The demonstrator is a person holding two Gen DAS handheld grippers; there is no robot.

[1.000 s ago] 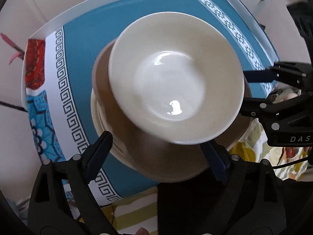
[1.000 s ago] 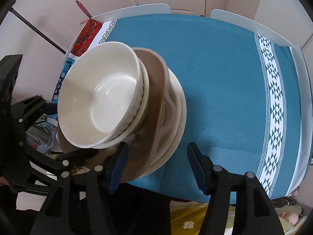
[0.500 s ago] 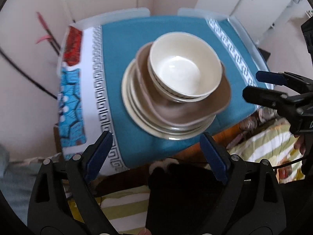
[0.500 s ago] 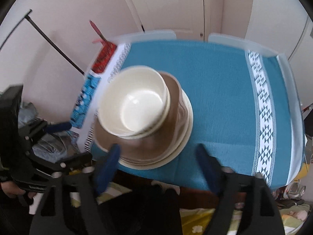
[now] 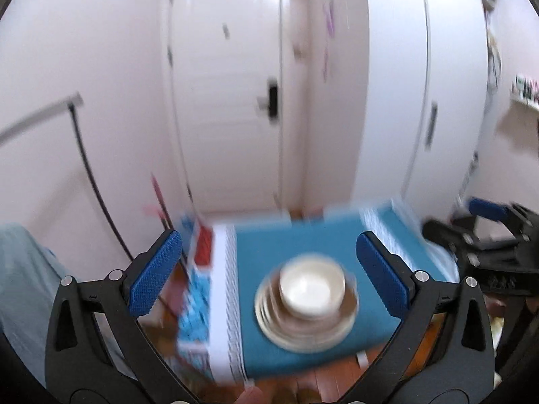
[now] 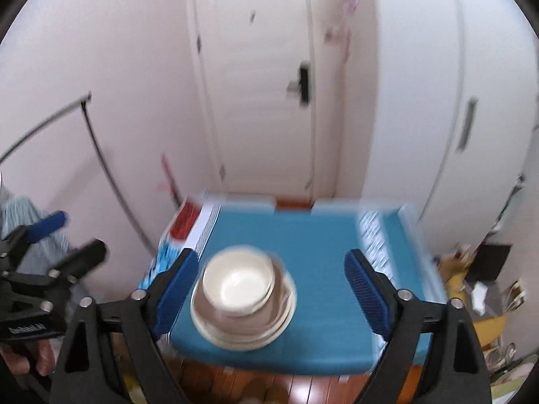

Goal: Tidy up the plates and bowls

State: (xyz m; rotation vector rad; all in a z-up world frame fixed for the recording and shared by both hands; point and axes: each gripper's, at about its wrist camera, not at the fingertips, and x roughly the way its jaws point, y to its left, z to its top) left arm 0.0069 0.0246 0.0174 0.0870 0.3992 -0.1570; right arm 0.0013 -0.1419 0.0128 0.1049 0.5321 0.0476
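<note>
Your left gripper [image 5: 269, 269] and right gripper [image 6: 271, 286] have just been opening and stand spread wide with nothing between the jaws. Ahead and below them, cream bowls [image 6: 238, 284] sit nested on a brown dish [image 6: 215, 316] and cream plates [image 6: 262, 336], apparently sorted. The stack stands near the teal-clothed surface's [image 6: 323, 252] closest edge; bare cloth lies beyond.

Your right gripper [image 6: 269, 289] has just been opening, nothing between its jaws; the stacked bowls [image 6: 239, 282] and plates [image 6: 249, 330] sit lower centre on the blue tablecloth [image 6: 323, 256].
</note>
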